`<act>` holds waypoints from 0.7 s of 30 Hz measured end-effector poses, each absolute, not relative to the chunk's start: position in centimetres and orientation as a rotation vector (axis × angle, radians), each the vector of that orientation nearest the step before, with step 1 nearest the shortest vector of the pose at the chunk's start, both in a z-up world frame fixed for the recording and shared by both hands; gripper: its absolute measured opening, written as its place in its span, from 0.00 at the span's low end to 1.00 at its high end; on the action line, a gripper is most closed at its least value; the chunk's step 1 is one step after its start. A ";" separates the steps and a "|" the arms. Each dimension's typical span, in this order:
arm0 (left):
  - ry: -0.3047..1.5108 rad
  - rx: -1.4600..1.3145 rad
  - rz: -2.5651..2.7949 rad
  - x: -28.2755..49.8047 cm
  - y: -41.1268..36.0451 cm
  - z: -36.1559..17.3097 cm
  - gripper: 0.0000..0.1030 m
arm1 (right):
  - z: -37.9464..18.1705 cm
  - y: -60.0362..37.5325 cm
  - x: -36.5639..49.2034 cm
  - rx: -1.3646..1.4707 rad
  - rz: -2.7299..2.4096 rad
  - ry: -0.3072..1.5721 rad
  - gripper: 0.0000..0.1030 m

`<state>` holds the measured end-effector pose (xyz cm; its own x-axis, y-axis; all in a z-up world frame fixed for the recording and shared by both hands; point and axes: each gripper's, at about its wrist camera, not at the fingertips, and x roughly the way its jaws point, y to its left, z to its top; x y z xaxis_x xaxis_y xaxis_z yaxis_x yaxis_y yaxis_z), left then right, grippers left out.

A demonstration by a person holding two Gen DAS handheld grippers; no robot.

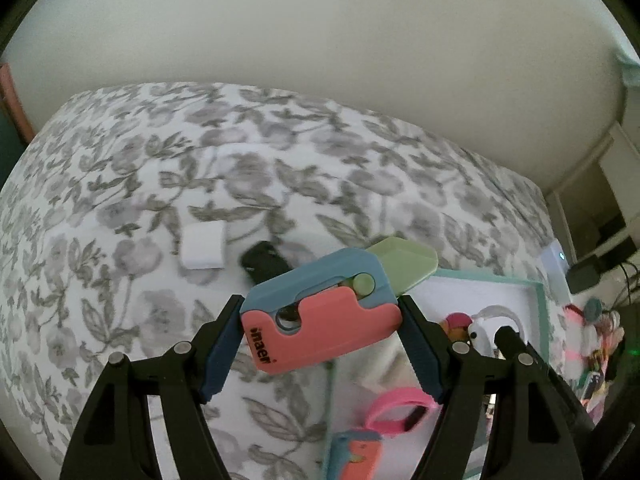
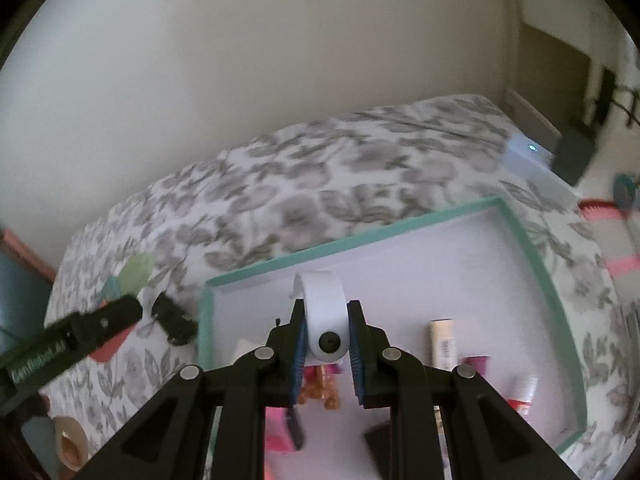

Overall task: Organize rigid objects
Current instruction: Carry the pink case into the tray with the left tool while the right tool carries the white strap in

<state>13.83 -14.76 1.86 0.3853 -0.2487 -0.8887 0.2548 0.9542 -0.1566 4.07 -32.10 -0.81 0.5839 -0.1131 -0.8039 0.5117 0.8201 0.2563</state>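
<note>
Transport step, judging by the frames: both grippers carry items toward the teal-rimmed tray [image 2: 532, 248] on the floral bedspread [image 1: 280, 152].

Left gripper [image 1: 320, 332] has its fingers clamped on the pink-blue-green toy cutter [image 1: 324, 312], held in the air above the bedspread, just left of the tray edge. Right gripper [image 2: 327, 344] pinches a white strap device [image 2: 325, 316], raised over the tray interior.

Next move likely calls for lowering each item onto a bare patch of tray floor, then releasing.

Tray holds: cream tube [image 2: 443, 344], pink band [image 1: 400, 408], orange beads [image 2: 320, 394], another pink-blue cutter [image 1: 356, 456].

Outside the tray: white block [image 1: 202, 246] and black object [image 1: 264, 262] on the bedspread.
</note>
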 end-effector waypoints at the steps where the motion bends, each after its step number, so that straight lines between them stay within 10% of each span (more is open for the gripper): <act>1: 1.127 0.020 -0.335 13.5 -15.5 1.9 0.74 | -0.8 -32.7 3.8 0.504 -0.406 0.879 0.20; 21: 1.101 0.219 -0.500 8.5 -23.8 0.9 0.74 | -1.8 -40.9 -2.6 0.596 -0.732 0.876 0.20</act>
<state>8.53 -23.83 0.87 0.3566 -0.2772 -0.8922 0.4892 0.8690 -0.0745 -2.56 -40.90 -1.81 0.4337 -0.3193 -0.8426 0.7727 0.6128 0.1655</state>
